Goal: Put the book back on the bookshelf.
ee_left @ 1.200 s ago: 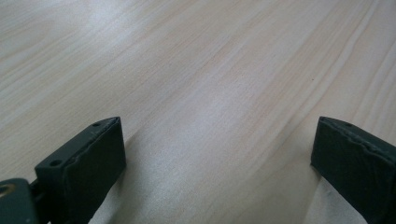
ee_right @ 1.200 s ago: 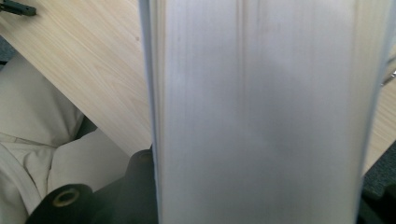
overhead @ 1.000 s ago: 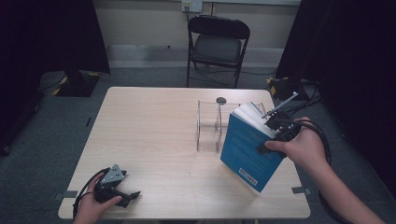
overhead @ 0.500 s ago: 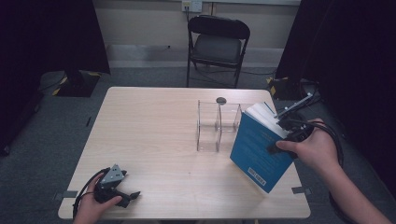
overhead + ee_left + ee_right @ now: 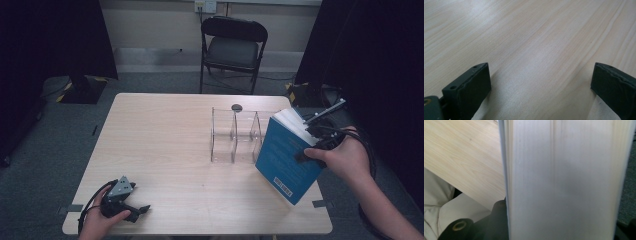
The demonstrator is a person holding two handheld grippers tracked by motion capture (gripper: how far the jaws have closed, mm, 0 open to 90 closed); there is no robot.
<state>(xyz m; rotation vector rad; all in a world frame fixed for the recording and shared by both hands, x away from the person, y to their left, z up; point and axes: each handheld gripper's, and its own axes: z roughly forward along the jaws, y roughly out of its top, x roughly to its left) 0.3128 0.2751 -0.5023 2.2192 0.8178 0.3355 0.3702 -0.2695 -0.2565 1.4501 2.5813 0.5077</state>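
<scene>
The thick blue-covered book [image 5: 287,157] hangs tilted, clamped in the right gripper [image 5: 315,142] jaws beside the clear acrylic rack [image 5: 235,137], seemingly for slotting; left gripper [image 5: 127,202] jaws rest apart.

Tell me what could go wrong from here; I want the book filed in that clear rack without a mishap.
1. The blue book is thick and hangs tilted in the right gripper, which holds it by its page edge; it may slip or swing.
2. The clear rack looks light and stands right beside the book; a bump could push or tip it.
3. The left gripper rests open far off, so nothing steadies the rack.
</scene>
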